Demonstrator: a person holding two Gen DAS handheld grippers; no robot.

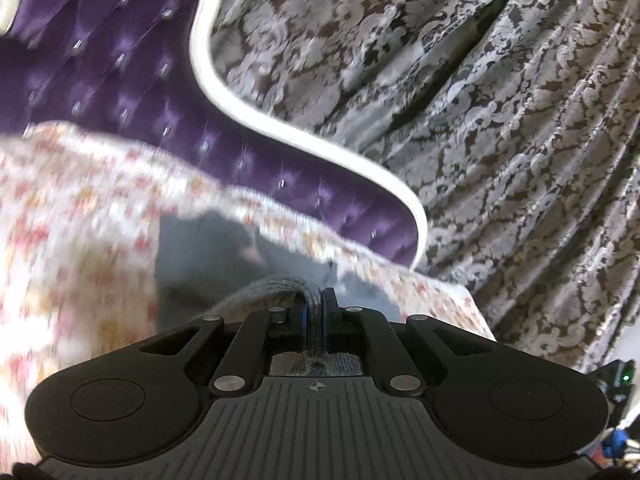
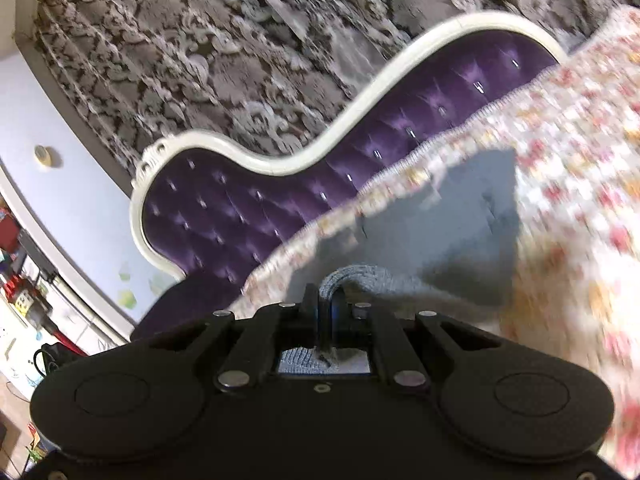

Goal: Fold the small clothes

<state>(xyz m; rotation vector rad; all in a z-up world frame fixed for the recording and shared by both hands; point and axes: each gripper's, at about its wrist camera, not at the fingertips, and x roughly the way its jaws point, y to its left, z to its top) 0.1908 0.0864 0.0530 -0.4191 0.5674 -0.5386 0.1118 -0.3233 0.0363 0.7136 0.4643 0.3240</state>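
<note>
Was in the lifting step of the fold, by the look of it: left tongs (image 1: 316, 300) pinched tight on a thick grey knitted edge (image 1: 276, 286), right tongs (image 2: 325, 300) pinched tight on another bit of the same grey cloth (image 2: 360, 274). Had the rest of the grey cloth hanging and lying just ahead of both tongs, down onto the bed. Could not tell what kind of small garment it was, too blurry. Would likely need, next, a carry forward and down with both corners kept level, so one half lands flat on the other, then a letting go. Might bunch up if one side dropped sooner. Lay under the cloth a soft flowery bedspread (image 1: 80, 208), white with pink and orange, blurred all over. Stood beyond that, ahead of the tongs, a purple buttoned headboard (image 2: 248, 204) with a curvy white frame (image 2: 360, 112). Hung behind it a grey and brown swirly curtain (image 1: 500, 120). Showed far off to the left of the right tongs a pale wall (image 2: 60, 204) and some cluttered shelves, too small to make out.
</note>
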